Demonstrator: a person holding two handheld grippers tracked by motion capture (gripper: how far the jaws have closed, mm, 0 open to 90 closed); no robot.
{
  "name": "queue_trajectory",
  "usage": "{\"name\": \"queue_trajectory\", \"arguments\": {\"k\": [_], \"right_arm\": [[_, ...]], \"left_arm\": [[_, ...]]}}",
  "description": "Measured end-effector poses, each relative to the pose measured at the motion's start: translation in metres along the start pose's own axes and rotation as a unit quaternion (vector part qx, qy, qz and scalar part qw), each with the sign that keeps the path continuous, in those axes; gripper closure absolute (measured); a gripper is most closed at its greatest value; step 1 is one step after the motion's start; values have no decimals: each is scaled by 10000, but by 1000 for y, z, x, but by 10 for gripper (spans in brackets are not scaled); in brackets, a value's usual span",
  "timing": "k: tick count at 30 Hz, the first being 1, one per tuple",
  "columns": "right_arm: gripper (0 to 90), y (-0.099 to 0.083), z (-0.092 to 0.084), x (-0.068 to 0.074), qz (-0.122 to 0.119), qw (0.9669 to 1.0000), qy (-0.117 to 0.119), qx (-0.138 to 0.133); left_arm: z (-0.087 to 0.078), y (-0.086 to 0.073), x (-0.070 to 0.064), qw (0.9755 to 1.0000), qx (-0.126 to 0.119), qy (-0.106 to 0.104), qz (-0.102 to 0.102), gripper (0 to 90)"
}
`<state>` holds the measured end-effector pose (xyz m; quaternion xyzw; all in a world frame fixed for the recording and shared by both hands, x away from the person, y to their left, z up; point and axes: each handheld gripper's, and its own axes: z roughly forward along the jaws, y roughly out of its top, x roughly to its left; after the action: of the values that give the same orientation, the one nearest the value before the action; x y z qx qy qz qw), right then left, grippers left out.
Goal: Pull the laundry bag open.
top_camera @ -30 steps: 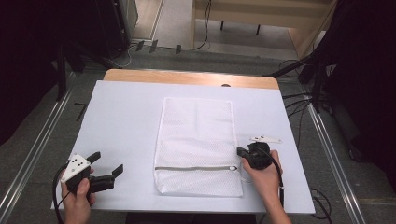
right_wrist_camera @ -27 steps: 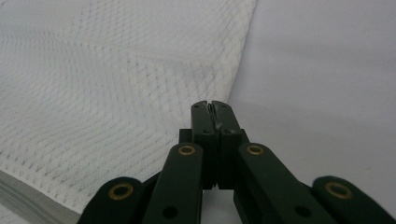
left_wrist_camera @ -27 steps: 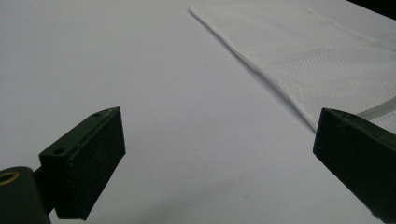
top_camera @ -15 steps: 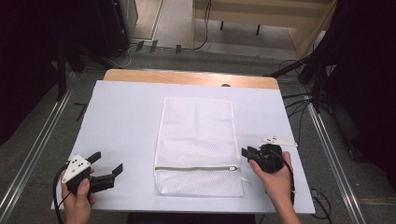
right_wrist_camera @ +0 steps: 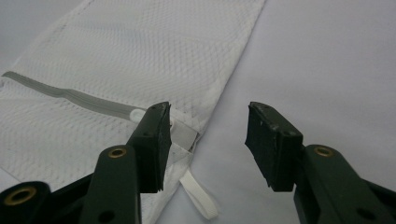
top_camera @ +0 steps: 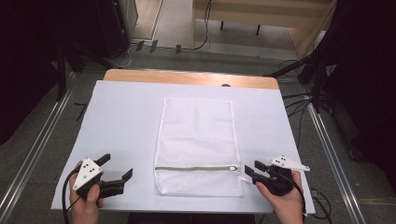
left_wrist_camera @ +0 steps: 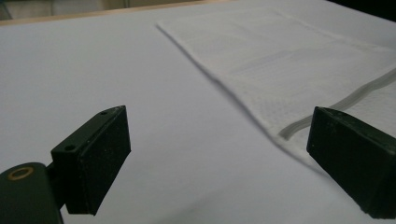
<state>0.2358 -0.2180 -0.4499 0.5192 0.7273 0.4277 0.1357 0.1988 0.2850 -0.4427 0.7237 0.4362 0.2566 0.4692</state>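
Item: white mesh zip bag (top_camera: pixel 196 144), rectangular, lying flat near the middle of the white table cover (top_camera: pixel 121 121), long axis running near to far. A grey zipper (top_camera: pixel 194 168) crosses it close to the near edge, with its pull at the right end; a short white fabric loop (right_wrist_camera: pixel 198 198) hangs off the bag's right edge there.

Item: right gripper (top_camera: pixel 249 169), black two-jaw tool with a grey three-cornered plate, held in the right hand (top_camera: pixel 282 200) at the near right of the table, just beside the bag's near right corner. Its jaws have just been opening and stand partly apart with nothing between them; in the right gripper view the left jaw overlaps the zipper pull.

Item: left gripper (top_camera: pixel 116 166), same build, held in the left hand (top_camera: pixel 85 205) at the near left, well apart from the bag. Jaws spread wide, holding nothing, bare cover between them.

Item: wooden tabletop (top_camera: pixel 187 77), a strip showing at the far edge.
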Motion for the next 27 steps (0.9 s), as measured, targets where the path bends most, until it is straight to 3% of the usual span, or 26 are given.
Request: {"name": "queue_trajectory", "arguments": {"k": [3,4,5,7,14,16,19,21,27], "right_arm": [[496,1,-3,3,-43,10000,59,-68],[489,2,-4,4,-70,9999,57,-74],[486,3,-4,6,-83,9999,75,-63],[478,5,-3,7,-117,9999,114,-55],[460,3,3,13,-228,9993,283,10],[458,1,6,14,-275,9990,343,47],[453,-2,9,15,-288,9987,402,85],[442,-3,11,14,-327,9985,431,109],[416,-16,14,12,-317,9979,487,274]], "left_arm": [[7,9,-17,9998,0,-199,48,62],[7,9,-17,9998,0,-199,48,62],[14,17,-31,9993,9,-356,101,62],[21,23,-41,9985,16,-522,131,62],[52,41,-84,9934,126,-1101,283,63],[59,45,-95,9930,132,-1139,267,83],[71,50,-111,9944,213,-981,316,181],[80,51,-121,9924,324,-1146,315,192],[101,56,-142,9894,418,-1373,237,197]]}}
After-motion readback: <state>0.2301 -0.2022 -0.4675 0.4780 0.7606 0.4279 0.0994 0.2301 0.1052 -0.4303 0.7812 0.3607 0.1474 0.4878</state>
